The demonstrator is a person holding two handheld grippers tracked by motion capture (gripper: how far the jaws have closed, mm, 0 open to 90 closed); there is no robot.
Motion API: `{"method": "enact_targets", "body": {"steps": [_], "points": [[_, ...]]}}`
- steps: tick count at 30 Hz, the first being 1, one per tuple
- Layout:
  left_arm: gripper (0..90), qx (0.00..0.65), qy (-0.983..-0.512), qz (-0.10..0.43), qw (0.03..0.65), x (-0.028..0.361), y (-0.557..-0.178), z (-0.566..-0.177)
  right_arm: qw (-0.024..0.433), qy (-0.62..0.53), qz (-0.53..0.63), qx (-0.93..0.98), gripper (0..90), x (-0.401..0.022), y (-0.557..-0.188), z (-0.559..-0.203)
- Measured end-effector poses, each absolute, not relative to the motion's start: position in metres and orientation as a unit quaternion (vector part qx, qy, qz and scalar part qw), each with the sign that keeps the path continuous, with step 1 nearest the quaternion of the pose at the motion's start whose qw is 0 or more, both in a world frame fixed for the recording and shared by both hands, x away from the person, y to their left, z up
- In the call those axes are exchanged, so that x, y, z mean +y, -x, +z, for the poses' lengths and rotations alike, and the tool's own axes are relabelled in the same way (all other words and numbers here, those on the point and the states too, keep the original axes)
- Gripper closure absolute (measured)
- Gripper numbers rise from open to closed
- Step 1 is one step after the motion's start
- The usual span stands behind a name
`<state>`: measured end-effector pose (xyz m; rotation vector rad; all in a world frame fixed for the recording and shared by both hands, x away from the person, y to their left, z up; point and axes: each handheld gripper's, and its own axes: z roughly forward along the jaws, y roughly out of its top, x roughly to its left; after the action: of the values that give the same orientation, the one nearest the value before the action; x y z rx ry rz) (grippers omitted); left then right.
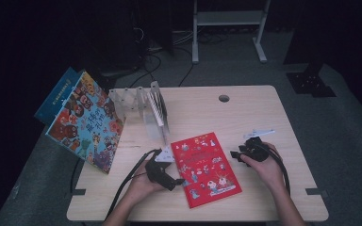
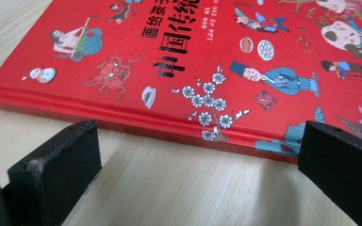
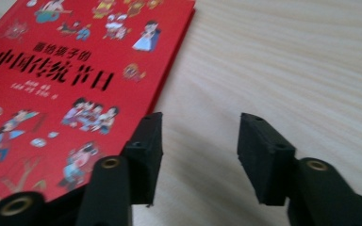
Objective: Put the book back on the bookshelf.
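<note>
High view: a flat red hardcover picture book (image 1: 206, 168) is seen lying cover-up on the pale wooden tabletop (image 1: 245, 106), between the left hand-held gripper (image 1: 178, 181) and the right hand-held gripper (image 1: 234, 154). Its long axis runs obliquely, from the corner nearest the left hand-held gripper's grey plate away toward the near edge in front of the right hand-held gripper. The spine lies along the left hand-held gripper's side.

From the left gripper view, the book's spine edge (image 2: 136, 120) is seen just ahead of the widely parted jaws, with nothing gripped and bare wood between them. The low, level approach is judged to be chosen so that the thin edge can be caught.

From the right gripper view, the jaws are seen about half open and empty; one pad (image 3: 146, 150) stands beside or over the book's fore-edge (image 3: 169, 80), the other over bare wood. Contact cannot be told. The flanking position is judged to steady the book from the opposite side.

Beyond the left hand-held gripper, a clear slotted plastic book rack (image 1: 136, 101) is seen with a colourful illustrated book (image 1: 86, 122) leaning against it.
</note>
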<state>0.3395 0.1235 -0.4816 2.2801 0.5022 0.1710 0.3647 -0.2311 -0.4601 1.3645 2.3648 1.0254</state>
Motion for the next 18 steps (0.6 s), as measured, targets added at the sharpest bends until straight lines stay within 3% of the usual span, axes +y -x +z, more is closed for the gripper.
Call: {"method": "enact_targets", "body": {"steps": [5, 10, 13, 18], "points": [[0.0, 0.197, -0.898, 0.063, 0.388, 0.121, -0.339, -0.484, 0.084, -0.450, 0.345, 0.819, 53.3, -0.226, -0.368, -0.453], [0.0, 0.182, -0.905, 0.074, 0.378, 0.122, -0.338, -0.484, 0.041, -0.449, 0.352, 0.820, 45.9, -0.217, -0.372, -0.447], [0.0, 0.175, -0.908, 0.080, 0.373, 0.122, -0.337, -0.484, 0.028, -0.454, 0.334, 0.826, 45.8, -0.211, -0.376, -0.444], [0.0, 0.173, -0.909, 0.080, 0.371, 0.122, -0.337, -0.484, -0.027, -0.451, 0.309, 0.837, 53.6, -0.203, -0.388, -0.443]]}}
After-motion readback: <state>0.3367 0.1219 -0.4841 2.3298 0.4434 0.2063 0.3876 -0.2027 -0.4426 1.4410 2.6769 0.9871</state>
